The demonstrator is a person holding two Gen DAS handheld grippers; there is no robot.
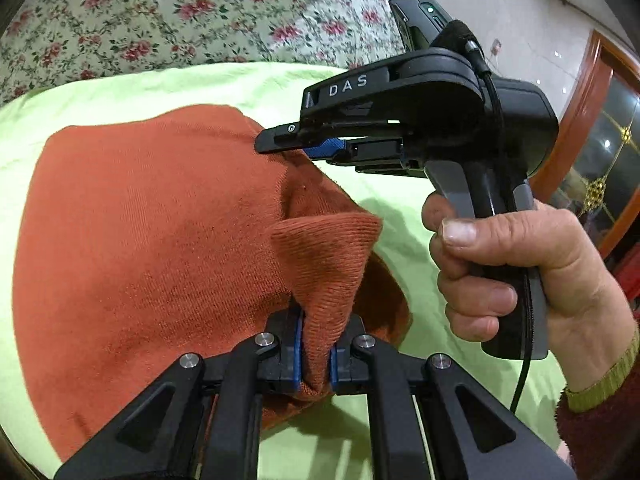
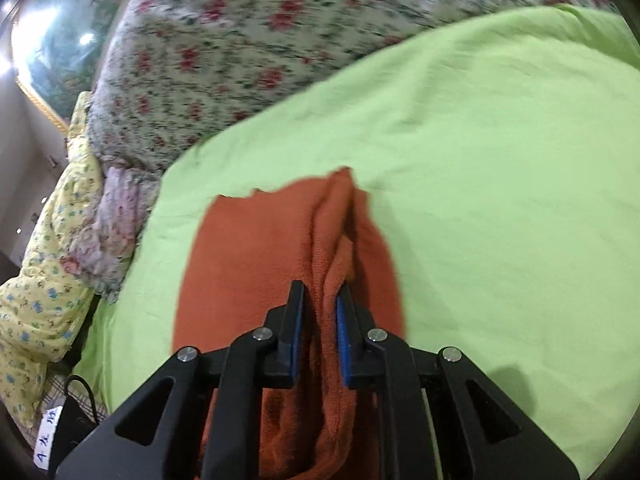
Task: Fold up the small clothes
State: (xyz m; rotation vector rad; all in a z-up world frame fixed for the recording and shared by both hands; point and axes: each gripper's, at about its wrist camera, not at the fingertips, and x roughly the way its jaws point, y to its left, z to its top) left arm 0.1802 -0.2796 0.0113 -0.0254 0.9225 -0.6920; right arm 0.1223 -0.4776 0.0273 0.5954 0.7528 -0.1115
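An orange knit garment [image 1: 152, 216] lies spread on a light green sheet [image 1: 224, 84]. My left gripper [image 1: 317, 350] is shut on a bunched ribbed edge of the garment at its near side. My right gripper [image 1: 280, 142], seen in the left wrist view at the garment's far right edge, is shut on that edge. In the right wrist view the right gripper [image 2: 320, 312] pinches a ridge of the orange garment [image 2: 248, 248], which lies on the green sheet [image 2: 500, 152].
A floral quilt [image 1: 192, 12] lies behind the green sheet and also shows in the right wrist view [image 2: 248, 48]. A yellow patterned blanket [image 2: 44, 280] is heaped at the left. A wood-framed glass cabinet [image 1: 600, 128] stands to the right.
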